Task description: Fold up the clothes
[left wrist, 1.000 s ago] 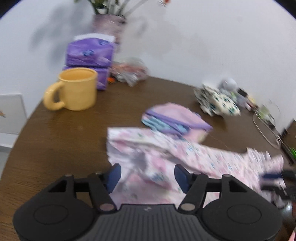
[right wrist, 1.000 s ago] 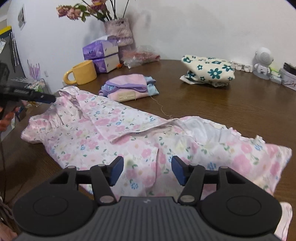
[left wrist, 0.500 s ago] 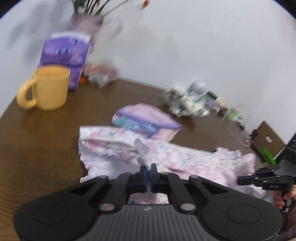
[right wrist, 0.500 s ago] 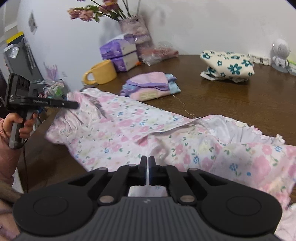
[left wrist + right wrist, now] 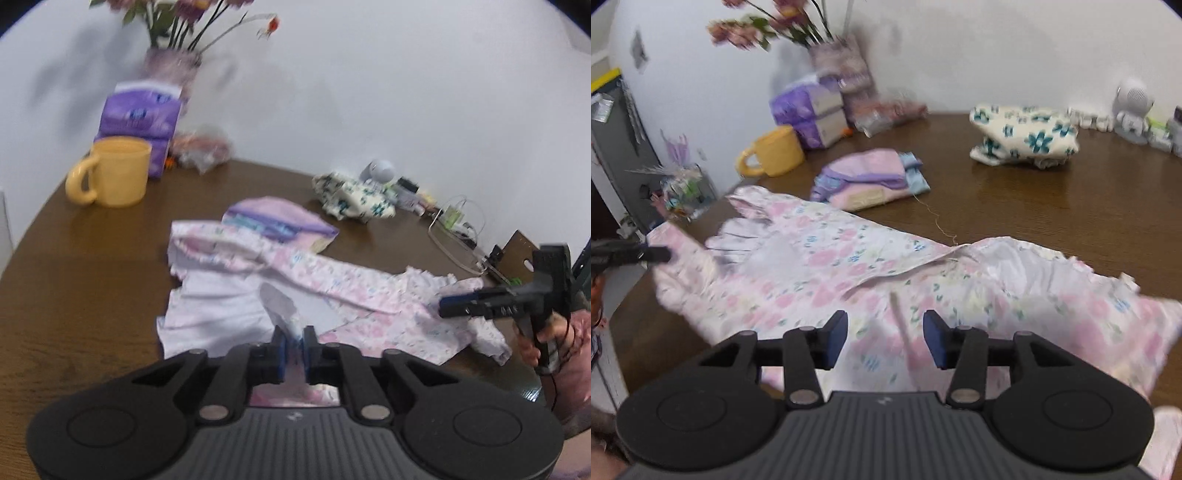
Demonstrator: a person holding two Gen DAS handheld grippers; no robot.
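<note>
My left jaws [image 5: 294, 341] have just been loosening but they pinch a fold of the pink floral garment [image 5: 332, 291] on the desk [image 5: 92, 266]; a weak pinch may let it slip. My right jaws [image 5: 885, 336] have just been opening and stand apart over the cloth, holding nothing. Pulling unevenly could drag it into the folded purple pile [image 5: 871, 177].

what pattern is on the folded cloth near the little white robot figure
Cream with teal flowers, clearest in the right wrist view: the folded cloth beside the white robot figure.
</note>
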